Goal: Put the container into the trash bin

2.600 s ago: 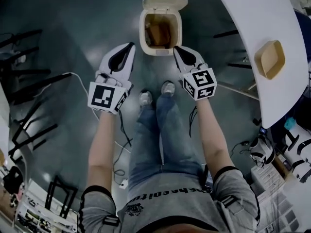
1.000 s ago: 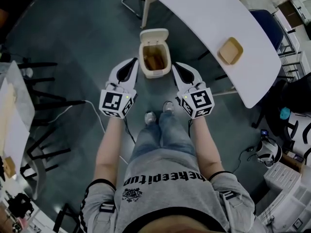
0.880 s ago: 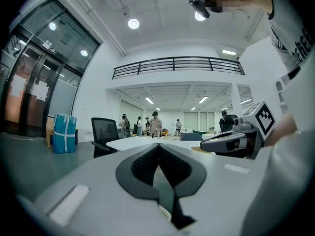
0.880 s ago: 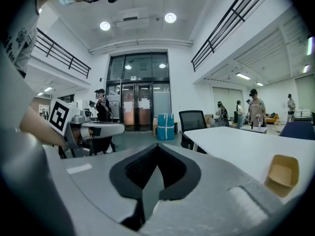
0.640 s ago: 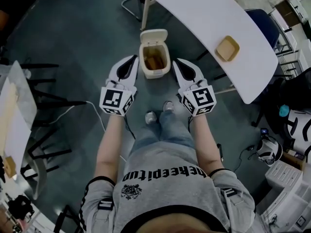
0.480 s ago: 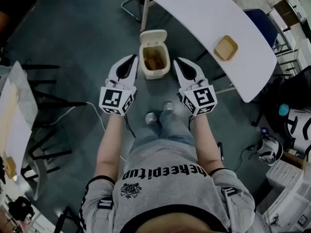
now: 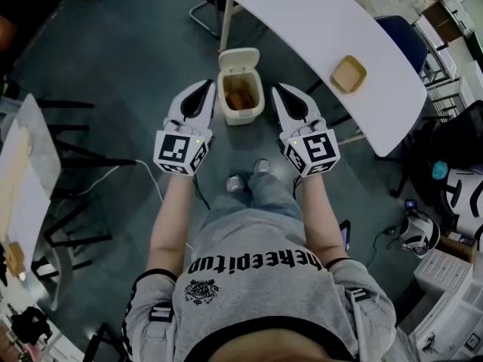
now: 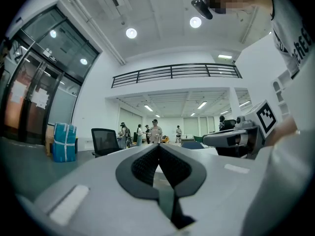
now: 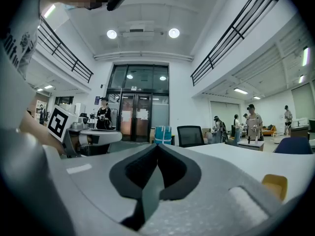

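Left of centre, your left gripper is clenched on nothing. Mid-frame the trash bin stands open with something brown inside, though it's hard to tell what. Your right gripper is closed and empty too. Upper right, the container sits on the table. It looks light and thin-walled, so pinch one rim gently.

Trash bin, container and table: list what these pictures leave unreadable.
- Trash bin: the head view shows brown contents, too small and dim to name. It appears in neither gripper view.
- Container: too small in the head view to tell whether it holds anything. In the right gripper view, the right gripper hides its lower part.
- Table: cut off by the head view's top edge.
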`<move>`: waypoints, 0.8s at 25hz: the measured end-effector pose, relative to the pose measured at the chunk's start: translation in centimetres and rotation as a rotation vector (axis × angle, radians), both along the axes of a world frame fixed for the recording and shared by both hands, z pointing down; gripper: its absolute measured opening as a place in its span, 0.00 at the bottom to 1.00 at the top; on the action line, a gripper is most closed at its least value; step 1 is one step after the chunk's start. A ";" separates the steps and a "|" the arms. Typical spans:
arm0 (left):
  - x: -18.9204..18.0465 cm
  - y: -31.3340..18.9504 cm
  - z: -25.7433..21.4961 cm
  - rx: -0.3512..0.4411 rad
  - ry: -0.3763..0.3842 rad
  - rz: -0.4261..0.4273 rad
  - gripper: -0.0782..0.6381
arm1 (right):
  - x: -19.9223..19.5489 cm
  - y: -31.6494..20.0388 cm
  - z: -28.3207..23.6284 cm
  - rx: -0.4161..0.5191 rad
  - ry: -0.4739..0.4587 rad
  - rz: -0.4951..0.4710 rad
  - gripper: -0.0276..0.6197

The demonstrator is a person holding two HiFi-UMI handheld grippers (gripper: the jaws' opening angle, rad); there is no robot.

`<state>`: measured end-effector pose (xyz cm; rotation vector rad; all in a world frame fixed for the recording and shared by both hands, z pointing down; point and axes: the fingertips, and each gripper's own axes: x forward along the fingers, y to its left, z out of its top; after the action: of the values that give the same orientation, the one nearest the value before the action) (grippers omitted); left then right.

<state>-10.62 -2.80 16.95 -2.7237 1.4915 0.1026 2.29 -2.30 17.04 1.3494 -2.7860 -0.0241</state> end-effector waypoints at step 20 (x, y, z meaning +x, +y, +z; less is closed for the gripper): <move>-0.8 -0.2 -0.6 0.009 0.017 -0.004 0.12 | -0.7 0.1 -1.1 0.023 0.000 0.008 0.04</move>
<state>-11.44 -2.96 16.33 -2.7200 1.4966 0.1322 1.62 -2.18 15.94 1.3657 -2.7888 -0.0566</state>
